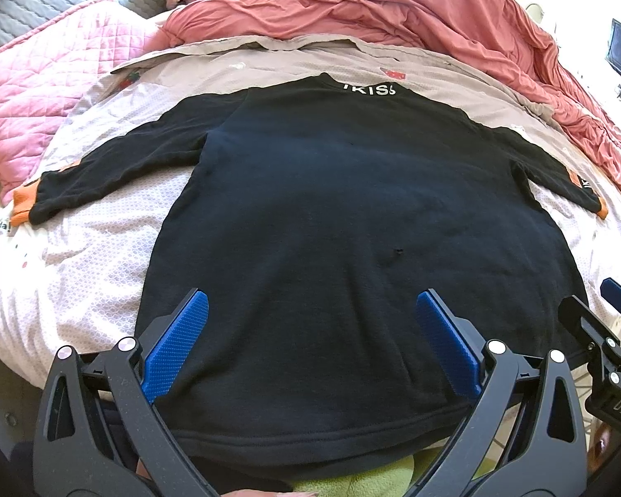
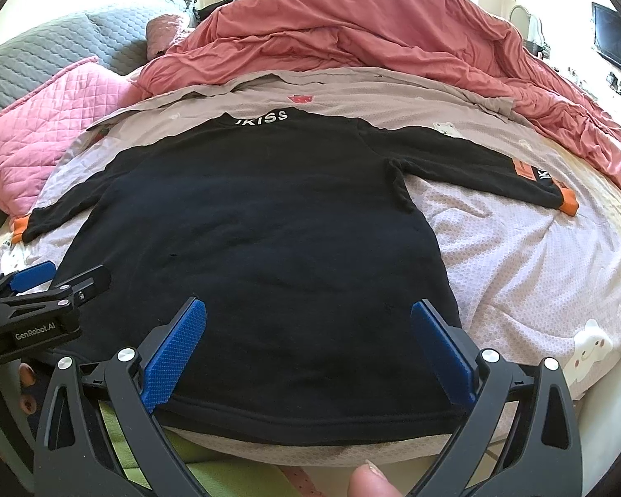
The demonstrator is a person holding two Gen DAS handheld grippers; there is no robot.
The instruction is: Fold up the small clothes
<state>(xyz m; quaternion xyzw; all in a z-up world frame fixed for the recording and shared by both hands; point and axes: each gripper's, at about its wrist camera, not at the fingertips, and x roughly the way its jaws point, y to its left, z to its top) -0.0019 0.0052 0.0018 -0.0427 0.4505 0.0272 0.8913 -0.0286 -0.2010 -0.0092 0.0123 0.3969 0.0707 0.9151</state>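
A small black long-sleeved top (image 1: 335,215) (image 2: 252,223) lies flat on the bed, back side up, with white lettering at the collar and orange cuffs on both spread sleeves. My left gripper (image 1: 312,302) hovers open over the hem's left half, nothing between its blue pads. Just above the hem's right half, my right gripper (image 2: 308,310) also stands open and holds nothing. Each gripper shows in the other's view: the right one (image 1: 596,310) at the far right, the left one (image 2: 58,277) at the far left.
The top rests on a pale patterned quilt (image 2: 530,256). A crumpled red duvet (image 2: 393,33) is piled at the back, and a pink quilted cushion (image 1: 49,95) lies at the left. A dark screen (image 2: 617,37) stands at far right. A fingertip (image 2: 372,484) shows at the bottom.
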